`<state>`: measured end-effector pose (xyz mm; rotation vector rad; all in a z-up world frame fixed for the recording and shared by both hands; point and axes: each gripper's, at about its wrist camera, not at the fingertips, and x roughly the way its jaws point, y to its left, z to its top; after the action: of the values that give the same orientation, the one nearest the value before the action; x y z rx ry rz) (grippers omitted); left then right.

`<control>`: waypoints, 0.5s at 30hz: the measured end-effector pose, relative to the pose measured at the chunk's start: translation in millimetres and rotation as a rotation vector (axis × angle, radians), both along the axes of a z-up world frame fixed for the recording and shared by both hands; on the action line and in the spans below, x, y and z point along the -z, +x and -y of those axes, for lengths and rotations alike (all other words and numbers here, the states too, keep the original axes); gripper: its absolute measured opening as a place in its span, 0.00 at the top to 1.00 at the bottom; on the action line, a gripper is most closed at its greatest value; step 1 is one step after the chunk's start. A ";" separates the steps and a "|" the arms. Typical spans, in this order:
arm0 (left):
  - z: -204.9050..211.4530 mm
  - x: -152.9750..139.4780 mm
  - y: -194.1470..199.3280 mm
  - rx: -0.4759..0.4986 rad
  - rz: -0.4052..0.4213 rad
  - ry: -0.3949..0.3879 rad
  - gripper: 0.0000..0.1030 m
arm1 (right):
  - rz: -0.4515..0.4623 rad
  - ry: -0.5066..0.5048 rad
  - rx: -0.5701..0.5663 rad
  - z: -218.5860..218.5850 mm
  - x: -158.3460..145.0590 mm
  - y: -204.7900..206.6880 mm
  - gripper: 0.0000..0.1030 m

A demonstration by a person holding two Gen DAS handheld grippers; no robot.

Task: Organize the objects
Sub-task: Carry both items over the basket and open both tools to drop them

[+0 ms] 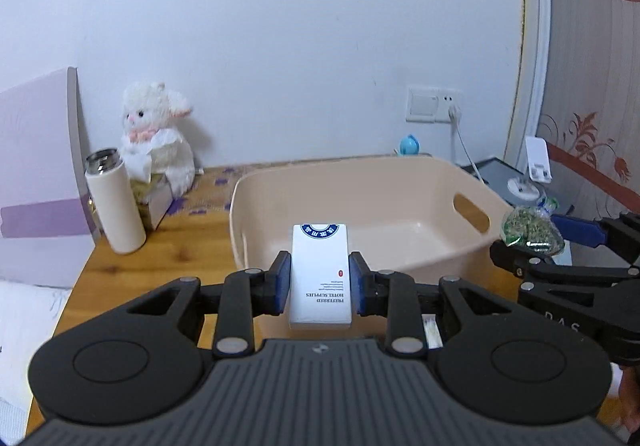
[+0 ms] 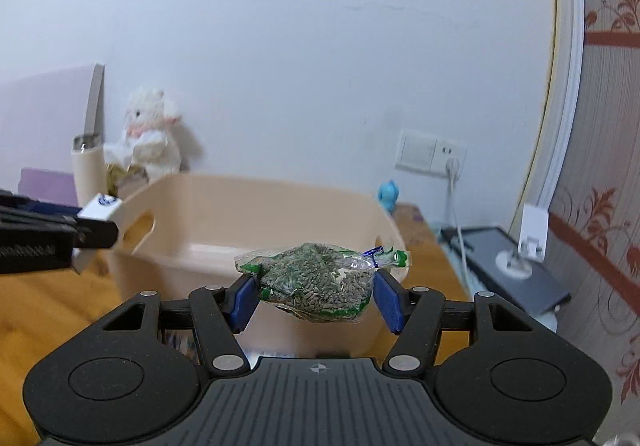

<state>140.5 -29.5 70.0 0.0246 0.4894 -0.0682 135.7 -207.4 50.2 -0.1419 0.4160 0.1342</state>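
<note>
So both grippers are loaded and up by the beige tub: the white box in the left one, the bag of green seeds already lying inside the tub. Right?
Not quite. The bag of green seeds is not in the beige tub; the right gripper is shut on it, in front of the tub's rim, as the right wrist view shows. The left gripper does hold the white box.

Wooden table (image 1: 188, 246) with beige basin (image 1: 280, 185), white flask (image 1: 116, 205), tissue box (image 1: 158, 193), plush lamb (image 1: 160, 133).

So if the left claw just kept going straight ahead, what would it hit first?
Probably the near wall of the beige basket; the white box held in the left claw would touch first, though depth is unclear.
</note>
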 end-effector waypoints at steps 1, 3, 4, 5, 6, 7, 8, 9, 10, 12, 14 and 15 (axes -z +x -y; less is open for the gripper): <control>2.9 -1.8 7.2 -0.002 0.001 0.000 0.68 | 0.008 0.005 0.000 0.6 -3.9 3.2 0.44; 7.2 -4.1 19.6 -0.011 0.005 0.007 0.68 | 0.021 0.017 0.002 1.5 -10.6 14.0 0.44; 10.6 -4.3 26.8 -0.018 0.007 0.016 0.68 | 0.024 0.019 0.004 1.4 -12.8 19.1 0.44; 11.8 -3.4 33.2 -0.026 0.006 0.021 0.68 | 0.026 0.021 0.009 1.6 -14.6 26.2 0.44; 14.3 -2.5 40.4 -0.033 0.003 0.027 0.68 | 0.025 0.022 0.014 1.7 -15.1 31.7 0.44; 16.4 -0.6 48.4 -0.039 -0.004 0.030 0.68 | 0.021 0.021 0.020 1.9 -15.6 39.5 0.44; 17.8 1.7 55.8 -0.043 -0.012 0.034 0.68 | 0.014 0.022 0.028 2.2 -15.4 48.0 0.44; 19.9 4.8 62.9 -0.049 -0.022 0.042 0.68 | 0.006 0.023 0.033 3.4 -14.5 54.6 0.44; 22.4 8.6 70.0 -0.055 -0.033 0.051 0.68 | -0.011 0.027 0.038 5.4 -13.0 64.6 0.44; 28.0 17.1 84.6 -0.052 -0.069 0.063 0.68 | -0.039 0.033 0.040 7.5 -7.9 76.6 0.44; 31.7 27.9 98.7 -0.055 -0.114 0.067 0.68 | -0.069 0.019 0.044 6.6 -0.6 89.7 0.44; 33.4 33.0 104.3 -0.058 -0.133 0.071 0.68 | -0.081 0.007 0.044 5.0 3.0 93.4 0.44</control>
<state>244.8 -62.9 37.0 0.0752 0.6248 0.0046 229.1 -212.5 47.2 -0.1202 0.4986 0.0979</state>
